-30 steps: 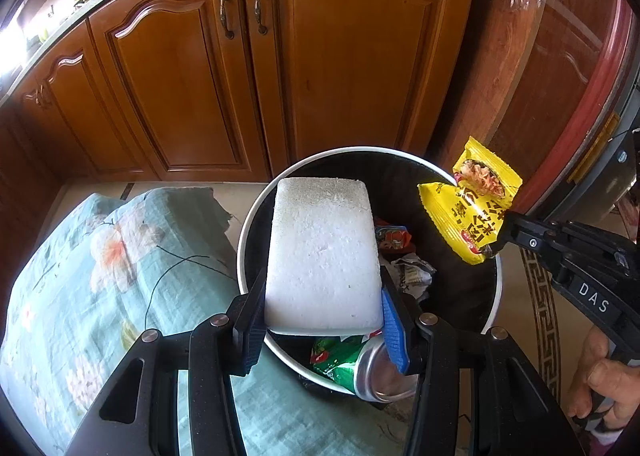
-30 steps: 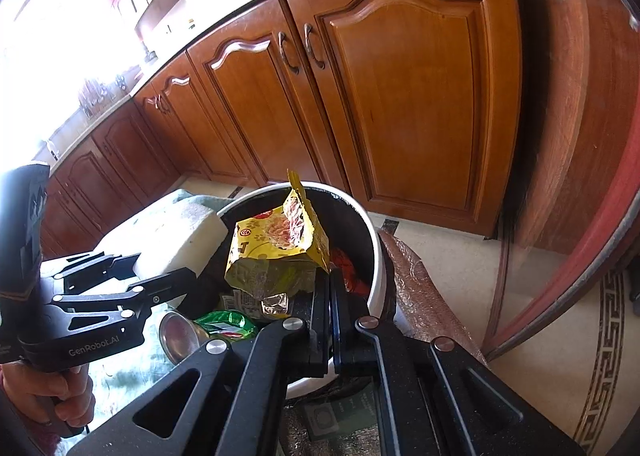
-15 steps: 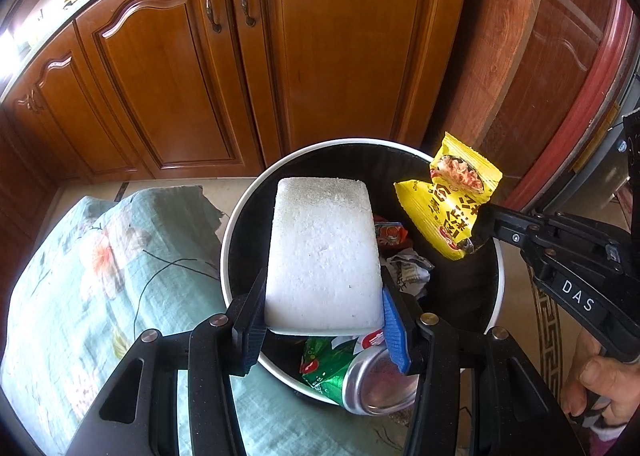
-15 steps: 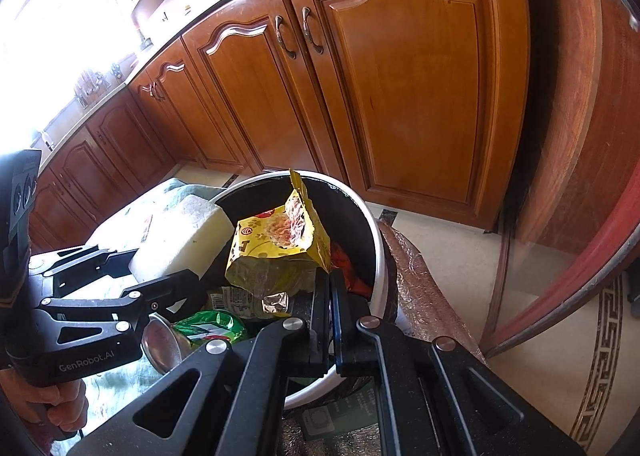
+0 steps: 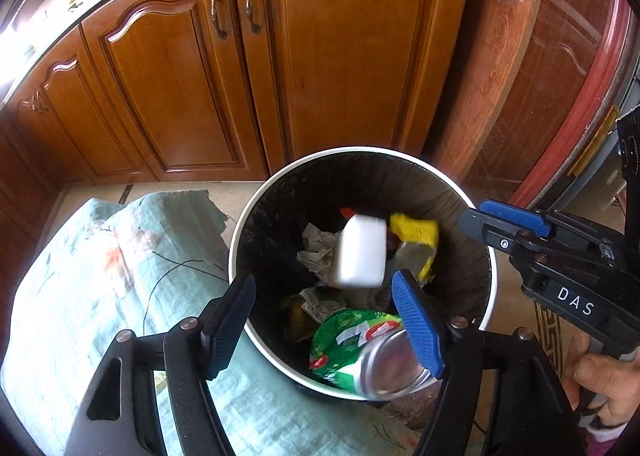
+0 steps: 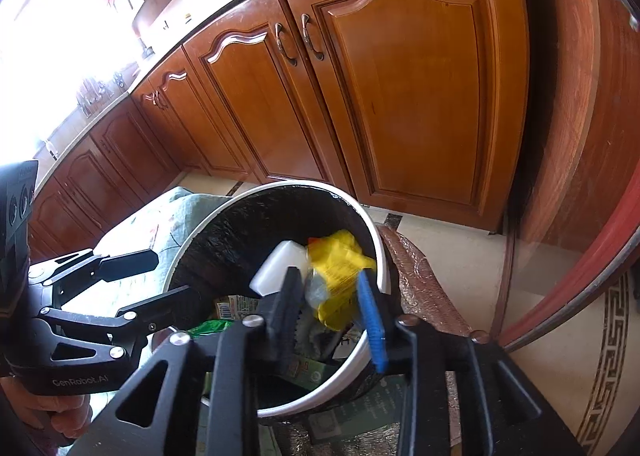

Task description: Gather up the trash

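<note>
A round bin with a white rim (image 5: 400,154) and black liner stands on the floor; it also shows in the right wrist view (image 6: 382,256). A white foam block (image 5: 360,252) and a yellow snack wrapper (image 5: 416,232) are blurred inside the bin, falling onto crumpled paper and wrappers. They also show in the right wrist view: the foam block (image 6: 282,266) and the wrapper (image 6: 338,272). A green drink can (image 5: 360,348) lies at the bin's near edge. My left gripper (image 5: 324,320) is open and empty above the bin's near rim. My right gripper (image 6: 332,316) is open and empty above the bin.
Brown wooden cabinet doors (image 5: 332,68) stand right behind the bin. A teal flowered cloth (image 5: 100,276) covers something to the left of the bin. A crinkled brown bag (image 6: 420,288) lies on the tiled floor to the right. A red door frame (image 6: 592,288) curves at far right.
Both grippers have opened. The foam block left the left gripper and the yellow wrapper left the right gripper; both are dropping into the bin.
</note>
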Demonstrator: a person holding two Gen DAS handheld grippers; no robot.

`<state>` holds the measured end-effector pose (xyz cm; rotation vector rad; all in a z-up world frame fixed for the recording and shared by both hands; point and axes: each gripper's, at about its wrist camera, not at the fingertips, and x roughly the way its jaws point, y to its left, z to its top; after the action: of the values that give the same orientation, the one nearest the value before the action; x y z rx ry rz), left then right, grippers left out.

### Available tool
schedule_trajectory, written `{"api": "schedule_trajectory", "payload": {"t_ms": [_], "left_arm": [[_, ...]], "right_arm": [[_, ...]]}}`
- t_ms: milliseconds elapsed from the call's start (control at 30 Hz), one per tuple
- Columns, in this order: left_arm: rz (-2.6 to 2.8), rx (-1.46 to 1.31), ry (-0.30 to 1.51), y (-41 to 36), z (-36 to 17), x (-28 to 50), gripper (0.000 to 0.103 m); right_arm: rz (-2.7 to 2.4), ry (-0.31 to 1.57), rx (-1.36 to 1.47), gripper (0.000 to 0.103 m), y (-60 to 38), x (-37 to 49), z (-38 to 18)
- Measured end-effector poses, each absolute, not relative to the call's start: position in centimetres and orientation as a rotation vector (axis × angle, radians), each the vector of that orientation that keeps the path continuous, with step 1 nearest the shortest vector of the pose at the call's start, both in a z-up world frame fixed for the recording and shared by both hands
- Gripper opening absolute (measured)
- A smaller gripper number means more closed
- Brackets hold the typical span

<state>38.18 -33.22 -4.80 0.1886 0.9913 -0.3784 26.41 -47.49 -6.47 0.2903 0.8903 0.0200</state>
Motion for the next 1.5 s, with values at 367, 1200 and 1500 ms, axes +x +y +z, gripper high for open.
{"api": "schedule_trajectory", "payload": {"t_ms": [367,1200,1500], "left_arm": [[-0.349,0.021,0.924,-28.2,-3.4,33.9,0.071],[-0.159,-0.242,0.681,-15.8,-2.5,12.4,0.086],[-0.098,-0.190,0.552,-14.9,-0.9,6.9,0.098]], "right_arm": [[0.035,0.806,0.326,0.054,-46.9,23.9,-4.4],[0.123,0.634,0.337,0.100,-35.6,12.3,-1.6],[0.097,0.535,0.227,0.102,-32.9,10.0,1.0]]}}
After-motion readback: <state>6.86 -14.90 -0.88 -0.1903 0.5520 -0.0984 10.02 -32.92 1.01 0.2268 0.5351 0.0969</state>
